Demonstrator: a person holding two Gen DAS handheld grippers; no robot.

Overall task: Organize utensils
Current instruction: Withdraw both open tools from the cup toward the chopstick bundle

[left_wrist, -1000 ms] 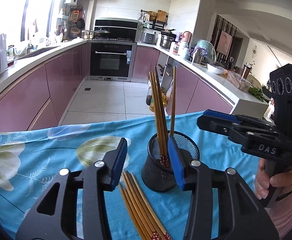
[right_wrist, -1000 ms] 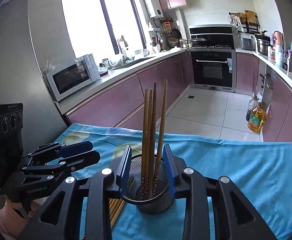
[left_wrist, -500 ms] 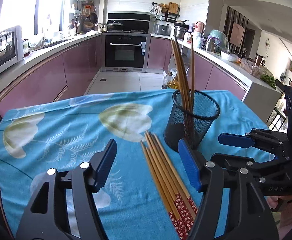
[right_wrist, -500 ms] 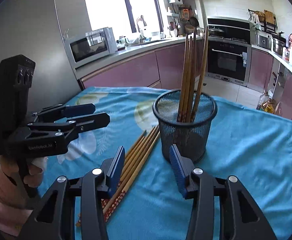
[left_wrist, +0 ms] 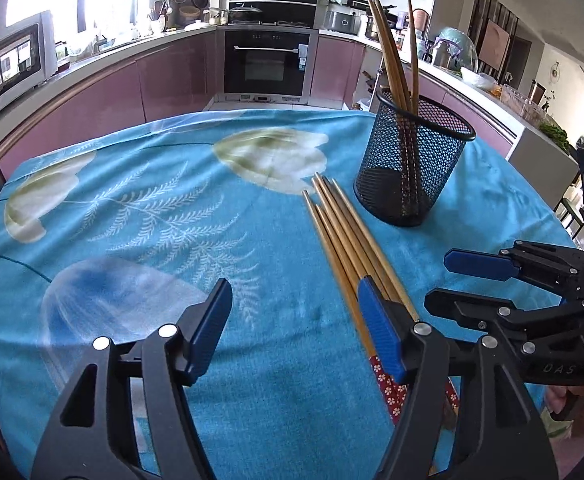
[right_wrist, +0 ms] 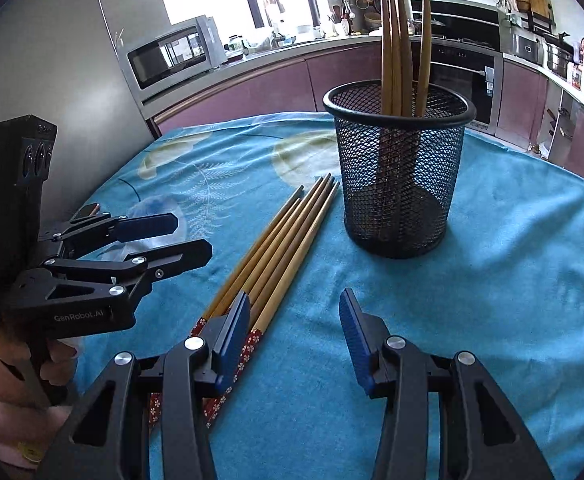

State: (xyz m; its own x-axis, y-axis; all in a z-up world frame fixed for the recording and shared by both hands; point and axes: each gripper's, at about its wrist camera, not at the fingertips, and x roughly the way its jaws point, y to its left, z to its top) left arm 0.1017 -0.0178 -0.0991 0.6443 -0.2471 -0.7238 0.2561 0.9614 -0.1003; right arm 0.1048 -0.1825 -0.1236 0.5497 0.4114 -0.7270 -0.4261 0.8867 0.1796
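my left gripper (left_wrist: 293, 330) hangs wide and empty over the blue floral tablecloth (left_wrist: 140, 216); my right gripper (right_wrist: 295, 332) is wide and empty too. the loose bundle of brown wooden chopsticks (left_wrist: 343, 240) lies flat between them, long axis running away from me toward the black wire-mesh cup (right_wrist: 397, 168), which already holds several upright. their red patterned ends sit nearest, under each gripper's inner finger, so neither hand looks clearly closer.
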